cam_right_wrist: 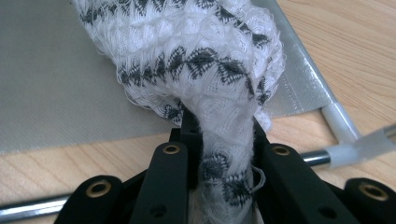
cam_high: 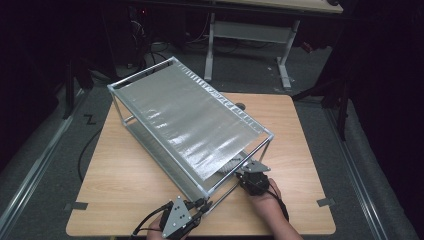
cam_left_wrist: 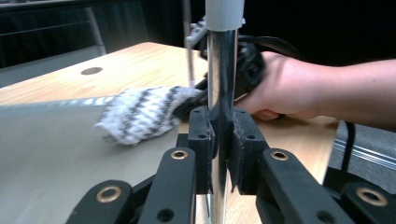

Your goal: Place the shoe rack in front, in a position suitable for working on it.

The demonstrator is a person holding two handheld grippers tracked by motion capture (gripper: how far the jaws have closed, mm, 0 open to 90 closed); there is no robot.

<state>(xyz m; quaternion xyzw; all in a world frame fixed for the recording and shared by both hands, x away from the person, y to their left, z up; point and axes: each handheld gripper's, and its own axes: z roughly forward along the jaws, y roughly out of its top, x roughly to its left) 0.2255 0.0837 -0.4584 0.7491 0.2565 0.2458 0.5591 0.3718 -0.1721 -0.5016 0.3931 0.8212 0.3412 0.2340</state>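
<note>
At the lower centre of the high view, your left claw (cam_high: 199, 205) is clamped on the rack's upright post (cam_left_wrist: 221, 84). Right of it, your right claw (cam_high: 242, 172) grips the patterned cloth (cam_right_wrist: 205, 70), whose long axis points away onto the grey shelf (cam_right_wrist: 56, 79), low on the counter (cam_high: 120, 180).

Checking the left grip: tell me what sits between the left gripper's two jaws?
In the left gripper view, the left gripper has its jaws clamped on a shiny upright post of the rack.
</note>
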